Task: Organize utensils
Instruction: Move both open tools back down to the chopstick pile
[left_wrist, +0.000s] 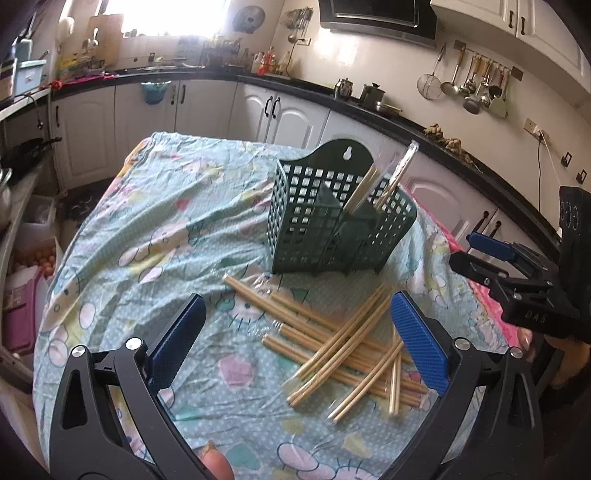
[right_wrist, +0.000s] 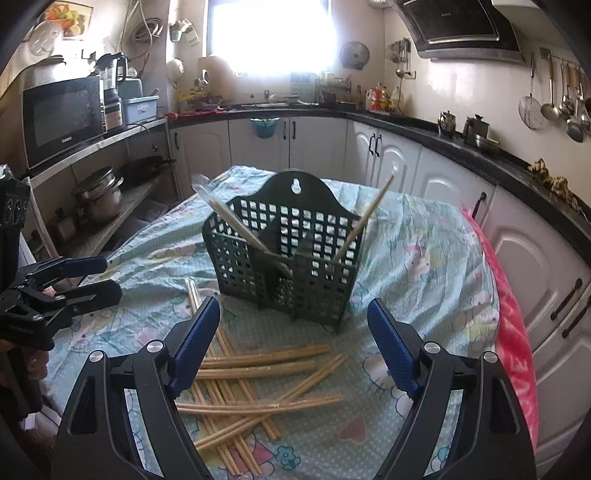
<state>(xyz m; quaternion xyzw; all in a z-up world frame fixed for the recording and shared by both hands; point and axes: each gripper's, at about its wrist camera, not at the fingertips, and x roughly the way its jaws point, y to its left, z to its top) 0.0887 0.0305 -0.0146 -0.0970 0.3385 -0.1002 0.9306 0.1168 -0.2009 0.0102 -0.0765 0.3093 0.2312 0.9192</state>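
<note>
A dark green lattice utensil holder (left_wrist: 332, 221) (right_wrist: 288, 258) stands on the cloth-covered table (left_wrist: 166, 229) (right_wrist: 424, 258). Two wrapped pairs of chopsticks (left_wrist: 384, 181) (right_wrist: 236, 225) lean inside it. A loose pile of bamboo chopsticks (left_wrist: 340, 339) (right_wrist: 255, 373), some in clear wrappers, lies on the cloth in front of the holder. My left gripper (left_wrist: 299, 332) is open and empty above the pile's left side; it also shows in the right wrist view (right_wrist: 107, 277). My right gripper (right_wrist: 293, 336) is open and empty above the pile; it also shows in the left wrist view (left_wrist: 465, 251).
White cabinets and a black counter (right_wrist: 498, 155) run behind and right of the table. Shelves with a microwave (right_wrist: 62, 118) and pots (right_wrist: 98, 195) stand on the left. A pink cloth (right_wrist: 513, 332) hangs at the table's right edge. Ladles (left_wrist: 476, 85) hang on the wall.
</note>
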